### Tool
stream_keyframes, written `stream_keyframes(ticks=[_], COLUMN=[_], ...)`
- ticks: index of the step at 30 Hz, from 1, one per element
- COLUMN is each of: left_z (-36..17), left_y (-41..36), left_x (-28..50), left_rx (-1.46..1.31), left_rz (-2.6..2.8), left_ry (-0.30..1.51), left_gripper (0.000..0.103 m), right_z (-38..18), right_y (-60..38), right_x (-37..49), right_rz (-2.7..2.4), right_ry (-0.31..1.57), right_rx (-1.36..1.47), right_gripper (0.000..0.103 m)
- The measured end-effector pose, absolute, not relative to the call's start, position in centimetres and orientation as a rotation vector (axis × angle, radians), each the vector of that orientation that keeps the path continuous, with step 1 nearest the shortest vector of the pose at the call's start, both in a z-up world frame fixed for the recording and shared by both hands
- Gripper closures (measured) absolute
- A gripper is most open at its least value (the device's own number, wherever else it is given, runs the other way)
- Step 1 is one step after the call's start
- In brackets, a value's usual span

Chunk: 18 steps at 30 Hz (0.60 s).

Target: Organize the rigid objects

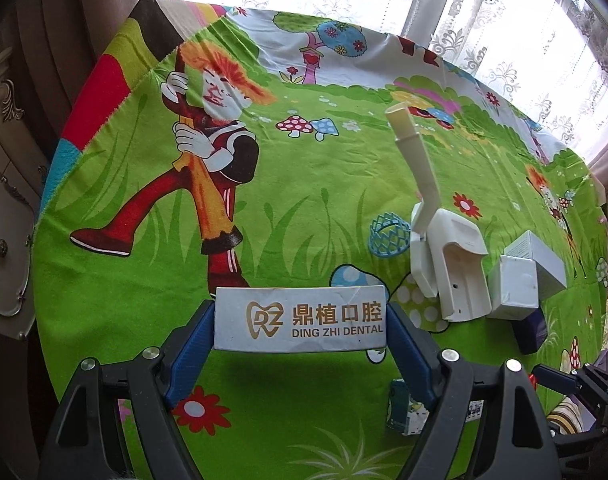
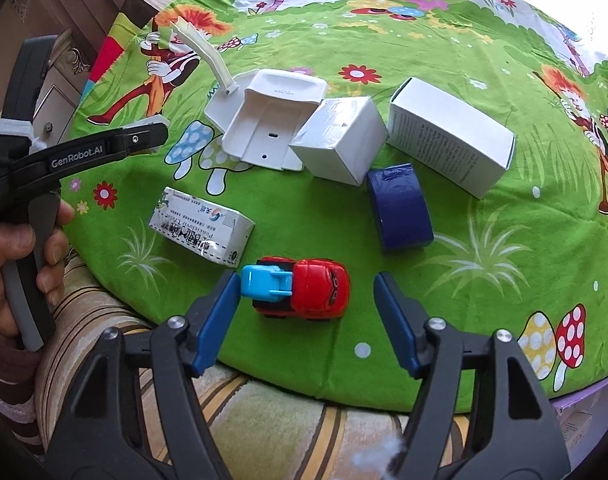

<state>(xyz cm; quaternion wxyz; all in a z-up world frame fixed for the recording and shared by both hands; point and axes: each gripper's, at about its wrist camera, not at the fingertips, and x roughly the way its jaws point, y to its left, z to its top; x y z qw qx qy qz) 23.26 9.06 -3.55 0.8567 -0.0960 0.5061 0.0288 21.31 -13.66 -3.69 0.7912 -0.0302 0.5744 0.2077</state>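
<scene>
Left gripper [image 1: 300, 320] jaws clamp a cardboard dental box [image 1: 300, 318]; right gripper [image 2: 307, 312] jaws gape around a glossy plastic toy car [image 2: 302, 289], boxy cartons behind.

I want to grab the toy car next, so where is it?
In the right wrist view, the red toy car sits between the open right gripper fingers, nearer than the blue box.

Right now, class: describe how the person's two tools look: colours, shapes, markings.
Both tools, left and right, share a build: angular black frames, silver round bolts, flat blue fingers. Seen from the right wrist, the left tool's arm reads "GenRobot.AI" in white, has a grey handle and a white cord.
</scene>
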Motion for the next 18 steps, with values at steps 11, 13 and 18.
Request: stream_keyframes(ticks=[11,13,18], left_z=[-2.3,-2.1,-1.6], left_y=[8.1,7.9,7.5], left_x=[21.7,21.4,20.7], left_rx=[-0.200,-0.201,-0.203], left_rz=[0.046,0.043,0.034], left_ry=[1.035,1.033,1.023], left_gripper=[0.020,0.020,0.020], right_z=[-3.2,-3.1,-2.4], right_y=[-13.6,-13.6,-14.1], right_x=[20.6,20.5,20.0], right_rz=[0.468,0.470,0.471], right_ry=[1.204,1.203,1.185], right_rx=[-0.069,-0.071,-0.061], right_gripper=[0.054,0.054,0.054])
